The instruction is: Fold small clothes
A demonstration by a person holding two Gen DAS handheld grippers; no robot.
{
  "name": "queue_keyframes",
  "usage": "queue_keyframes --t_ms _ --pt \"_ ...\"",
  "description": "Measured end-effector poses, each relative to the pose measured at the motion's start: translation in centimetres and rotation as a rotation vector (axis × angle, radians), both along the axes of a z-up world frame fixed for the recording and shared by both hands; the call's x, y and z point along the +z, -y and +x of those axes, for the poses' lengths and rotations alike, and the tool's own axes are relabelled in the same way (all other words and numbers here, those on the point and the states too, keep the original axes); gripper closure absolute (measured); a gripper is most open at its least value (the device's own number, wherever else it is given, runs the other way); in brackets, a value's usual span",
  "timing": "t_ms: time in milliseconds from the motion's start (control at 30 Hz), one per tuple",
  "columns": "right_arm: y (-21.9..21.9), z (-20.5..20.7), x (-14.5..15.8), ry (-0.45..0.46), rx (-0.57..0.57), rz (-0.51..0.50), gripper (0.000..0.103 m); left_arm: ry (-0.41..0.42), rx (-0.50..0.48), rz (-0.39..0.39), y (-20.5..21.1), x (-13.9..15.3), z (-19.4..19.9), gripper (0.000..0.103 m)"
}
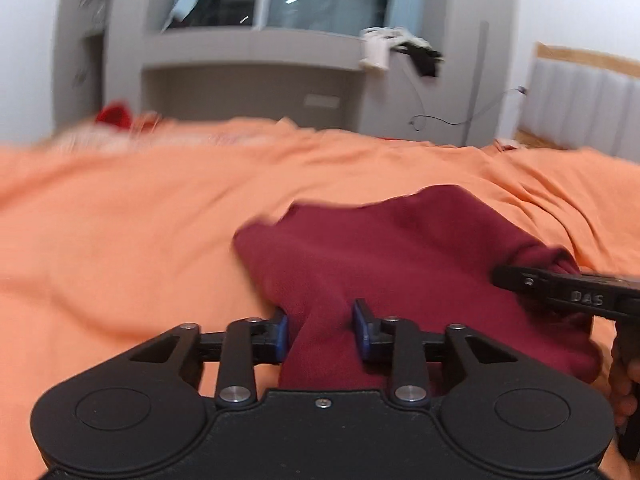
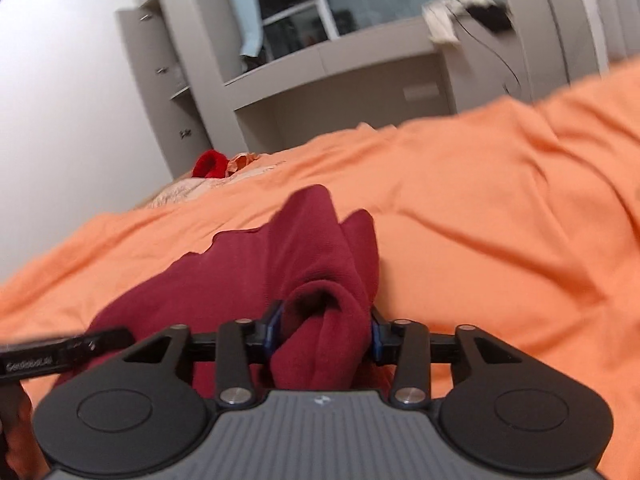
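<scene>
A dark red knit garment lies bunched on the orange bedsheet. My left gripper is at its near edge. A ridge of the cloth runs between its blue pads, which stand apart and do not squeeze it. My right gripper is at the garment's other end. A loose roll of cloth with a hollow in it fills the space between its jaws, unpressed. One right finger shows at the right of the left wrist view. Both views are blurred.
The orange sheet is wrinkled and spreads wide on all sides. A bright red item lies at the bed's far edge. Beyond stand a grey desk and shelf unit, a window and a padded headboard. A hand shows at right.
</scene>
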State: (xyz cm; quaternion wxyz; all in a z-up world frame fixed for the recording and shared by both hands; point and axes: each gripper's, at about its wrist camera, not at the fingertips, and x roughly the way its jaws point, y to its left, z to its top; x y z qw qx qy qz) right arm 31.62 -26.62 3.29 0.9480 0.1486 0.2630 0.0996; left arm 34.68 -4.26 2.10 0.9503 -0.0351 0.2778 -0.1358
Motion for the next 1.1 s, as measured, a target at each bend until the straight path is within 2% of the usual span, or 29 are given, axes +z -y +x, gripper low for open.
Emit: queue_keyframes --t_ms 67,133,267,367,467,600,800,1100 --pt "0.3 0.0 -0.1 -0.015 -0.006 0.011 0.05 -0.031 0.018 -0.082 -1.4 -0.1 -0.1 0.054" --pt "0.4 -0.2 -0.1 -0.012 -0.007 -0.001 0.046 -0.044 0.038 -0.113 -2.1 0.1 -0.3 0.045" --pt "0.0 -0.7 -0.1 -0.008 0.001 -0.032 0.031 -0.051 0.067 -0.123 -2.1 0.1 -0.6 0.034" --pt "-0.2 -1.2 -0.2 -0.012 0.027 -0.063 0.022 -0.059 0.057 -0.133 -2.2 0.1 -1.0 0.021" --pt "-0.5 -2.0 -0.1 -0.001 0.045 -0.096 0.014 -0.047 0.044 -0.088 -1.4 0.2 -1.7 0.013" --pt "-0.4 -3.1 0.2 0.023 0.031 -0.115 0.005 -0.026 0.06 -0.022 -0.6 -0.1 -2.1 0.006" --pt "0.0 -5.1 1.3 0.073 -0.018 -0.126 0.0 -0.032 0.089 -0.027 -0.6 0.4 -2.8 0.003" --pt "-0.3 -11.2 3.7 0.241 -0.061 -0.15 0.0 0.063 0.118 -0.071 -0.4 2.3 -7.4 0.001"
